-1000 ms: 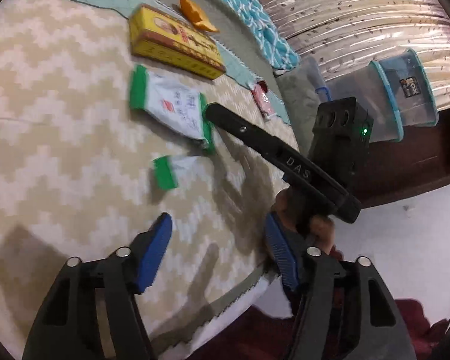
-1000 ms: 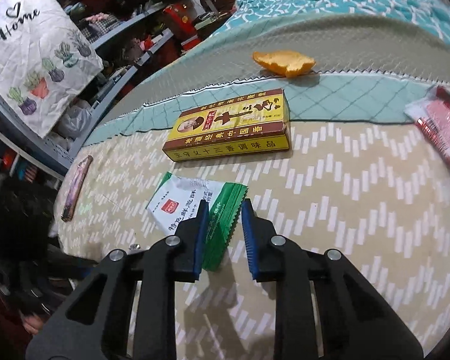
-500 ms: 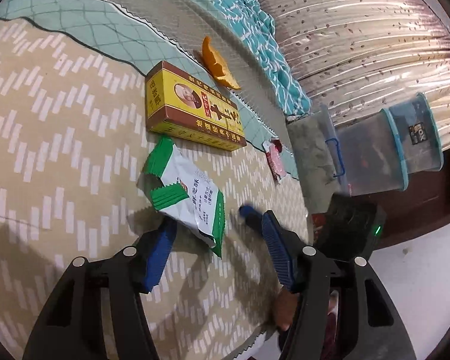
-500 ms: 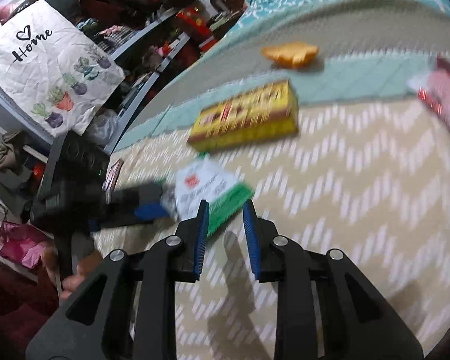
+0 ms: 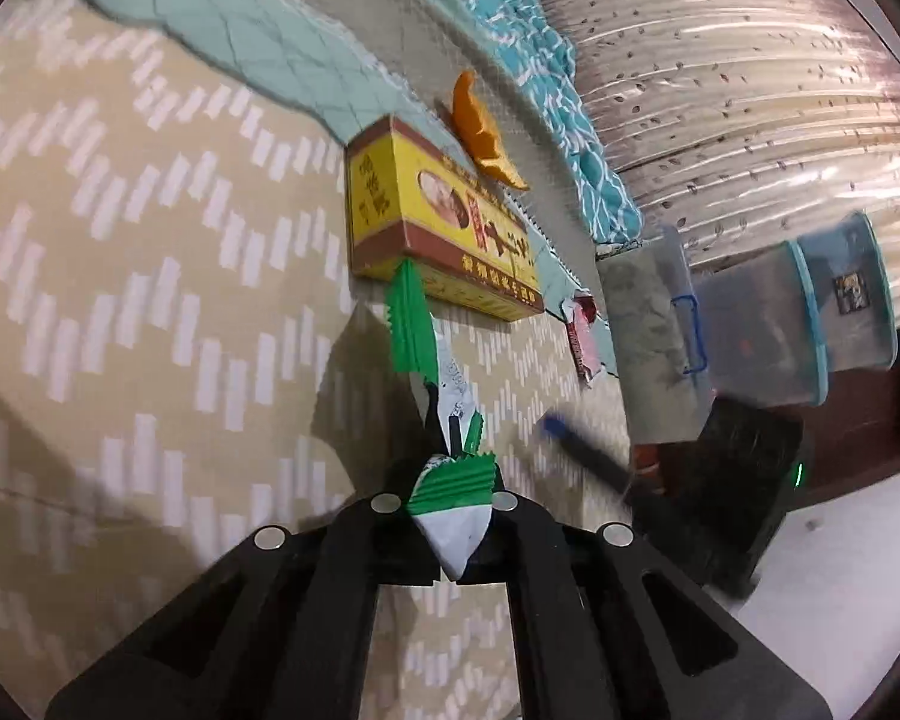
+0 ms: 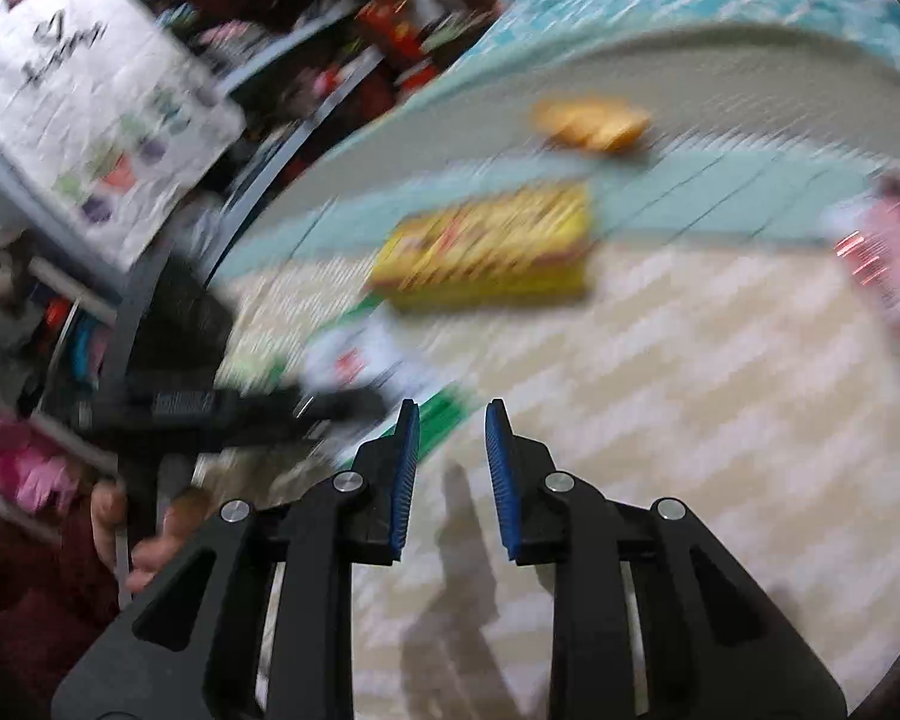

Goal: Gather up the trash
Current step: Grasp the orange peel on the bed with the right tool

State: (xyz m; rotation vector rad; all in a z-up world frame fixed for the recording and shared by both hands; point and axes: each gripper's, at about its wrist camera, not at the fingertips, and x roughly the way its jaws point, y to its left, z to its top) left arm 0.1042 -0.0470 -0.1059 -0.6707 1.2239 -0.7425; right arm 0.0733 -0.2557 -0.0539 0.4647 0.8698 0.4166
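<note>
Beige bedding with a white chevron print covers the bed, edged by a teal quilted strip and a patterned teal blanket; pale curtains hang behind, and clear storage bins with blue rims stand beside the bed.

At the bottom of the left wrist view, the left hand-held gripper is clamped on a green-and-white wrapper. Its crimped green end bunches between the fingers, a white corner pokes out behind them, and the rest of the packet rises edge-on away from the camera, its far green end reaching visually up to the yellow box. That box lies flat on the bedding just beyond. An orange peel sits behind the box, and a pink-and-red wrapper lies near the bed's edge to the right.

From the right wrist view, heavily blurred, the right hand-held gripper hovers over the chevron bedding with its blue pads apart and nothing between them. The green-and-white wrapper shows just ahead and left of it, where the left hand-held gripper reaches in from the left. Cluttered shelves and a white printed bag fill the background.
</note>
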